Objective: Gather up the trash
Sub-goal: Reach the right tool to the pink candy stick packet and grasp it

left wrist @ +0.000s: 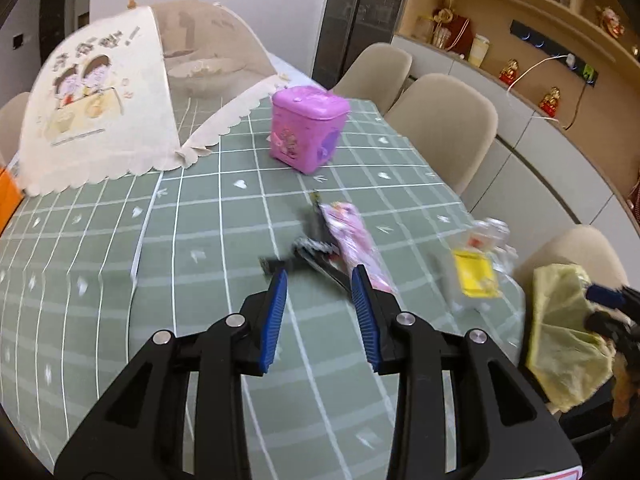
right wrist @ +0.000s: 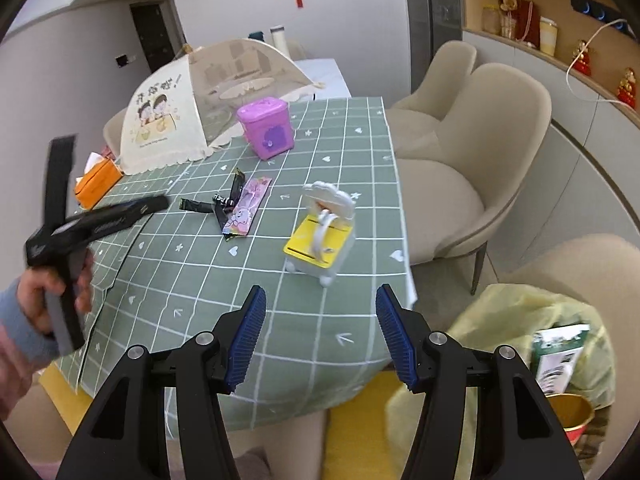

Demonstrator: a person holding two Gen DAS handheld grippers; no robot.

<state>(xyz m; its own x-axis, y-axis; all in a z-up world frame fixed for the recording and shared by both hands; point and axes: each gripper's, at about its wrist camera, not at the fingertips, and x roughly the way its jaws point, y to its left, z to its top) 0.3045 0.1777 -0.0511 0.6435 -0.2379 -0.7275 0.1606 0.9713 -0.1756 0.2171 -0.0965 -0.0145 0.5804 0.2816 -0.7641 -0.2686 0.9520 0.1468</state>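
The left gripper (left wrist: 320, 280) hangs over the green checked tablecloth (left wrist: 200, 300) with its jaws parted and nothing between them. Just past its fingertips lie the scraps of trash — a pink wrapper (left wrist: 352, 236), whose near end sits beside the right-hand blue pad, and some crumpled black wrappers (left wrist: 308, 248) straight ahead of the gap, all blurred. Off to the right of these jaws stands a small yellow-topped container (left wrist: 476, 276), and beyond the table edge a yellow-green bag (left wrist: 560, 344) hangs open.

The right gripper (right wrist: 320, 300) is released too, its jaws spread wide over the near table edge and empty. Ahead of its right-hand pad stands the yellow-topped container; further ahead and left lie the wrappers, and the bag sits down to its right. A hand (right wrist: 48, 296) grips the left tool.

Farther on stands a pink bin (left wrist: 306, 132), then a mesh food cover (left wrist: 120, 108) — beige chairs (left wrist: 448, 120) line the table's right side.
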